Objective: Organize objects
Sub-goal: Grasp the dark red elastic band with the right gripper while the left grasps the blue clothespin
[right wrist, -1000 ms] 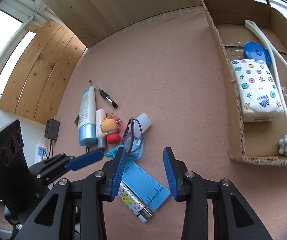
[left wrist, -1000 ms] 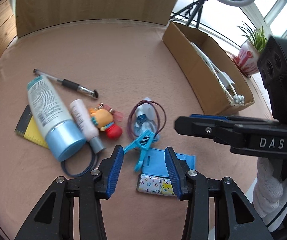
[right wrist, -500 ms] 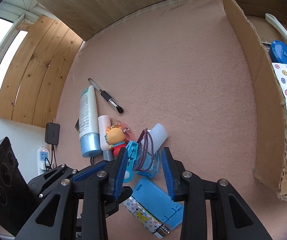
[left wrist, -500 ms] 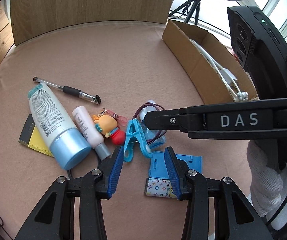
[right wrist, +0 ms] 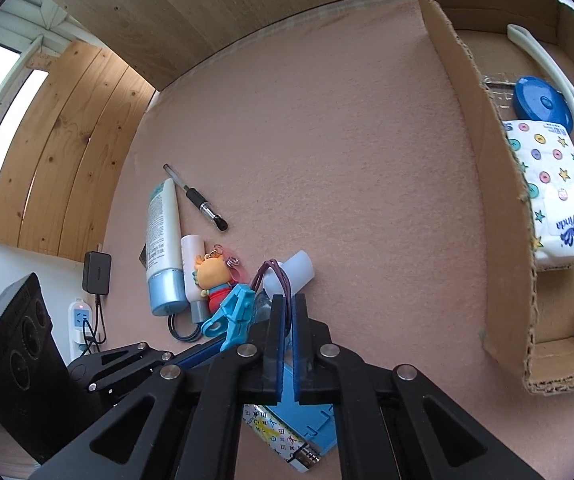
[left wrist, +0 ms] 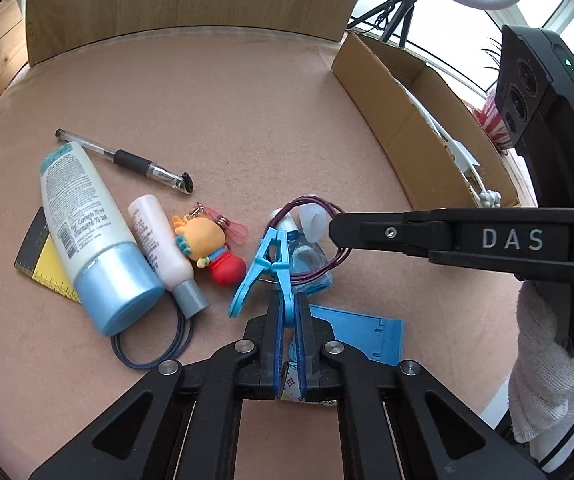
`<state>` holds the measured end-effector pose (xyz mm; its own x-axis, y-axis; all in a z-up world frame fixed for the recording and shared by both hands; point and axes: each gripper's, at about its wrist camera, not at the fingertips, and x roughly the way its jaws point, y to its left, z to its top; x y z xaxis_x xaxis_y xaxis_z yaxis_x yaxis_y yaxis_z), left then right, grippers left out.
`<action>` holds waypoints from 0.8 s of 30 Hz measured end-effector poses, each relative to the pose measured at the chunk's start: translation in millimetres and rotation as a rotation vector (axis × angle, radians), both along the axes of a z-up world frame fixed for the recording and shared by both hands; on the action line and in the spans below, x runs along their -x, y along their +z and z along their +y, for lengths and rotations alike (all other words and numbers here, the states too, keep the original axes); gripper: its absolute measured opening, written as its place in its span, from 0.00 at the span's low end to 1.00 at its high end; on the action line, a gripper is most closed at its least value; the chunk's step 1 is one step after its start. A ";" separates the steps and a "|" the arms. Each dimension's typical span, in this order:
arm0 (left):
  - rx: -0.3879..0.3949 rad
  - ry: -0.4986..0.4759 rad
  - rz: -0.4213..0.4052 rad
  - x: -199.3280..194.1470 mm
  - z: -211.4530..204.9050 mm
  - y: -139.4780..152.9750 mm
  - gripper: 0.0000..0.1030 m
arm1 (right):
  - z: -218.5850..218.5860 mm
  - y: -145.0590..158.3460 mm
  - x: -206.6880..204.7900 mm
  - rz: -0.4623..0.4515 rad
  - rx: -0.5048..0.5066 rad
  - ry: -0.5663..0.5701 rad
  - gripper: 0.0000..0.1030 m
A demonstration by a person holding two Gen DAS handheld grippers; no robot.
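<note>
The left gripper [left wrist: 289,328] is pinching the blue clothespin [left wrist: 265,270] by one leg while the right gripper [right wrist: 286,312] is clamping the small bottle [right wrist: 287,270], likely separating them for the cardboard box [right wrist: 487,184].

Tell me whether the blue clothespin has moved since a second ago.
Yes. The blue clothespin has swung upright and shifted left, toward the cartoon keychain, and the left gripper is now shut on one of its handles.
</note>
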<state>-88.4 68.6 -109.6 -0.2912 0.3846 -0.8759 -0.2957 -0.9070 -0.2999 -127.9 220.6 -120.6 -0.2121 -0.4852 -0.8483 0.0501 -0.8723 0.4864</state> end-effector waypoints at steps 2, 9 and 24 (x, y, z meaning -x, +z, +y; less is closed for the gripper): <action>-0.012 0.011 0.007 -2.7 -2.8 2.5 0.05 | 3.5 3.7 -3.9 0.015 -0.003 -0.004 0.02; -0.071 0.044 0.026 -14.4 -17.8 18.3 0.05 | 21.7 7.1 -18.7 0.042 0.070 -0.027 0.02; -0.079 0.086 0.015 -21.5 -32.2 17.5 0.05 | -26.0 -4.5 7.9 -0.007 -0.031 0.038 0.26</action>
<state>-67.0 36.4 -92.1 -0.3391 0.4253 -0.8391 -0.2229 -0.9029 -0.3676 -135.9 194.6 -125.1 -0.1878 -0.4663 -0.8645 0.0803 -0.8845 0.4596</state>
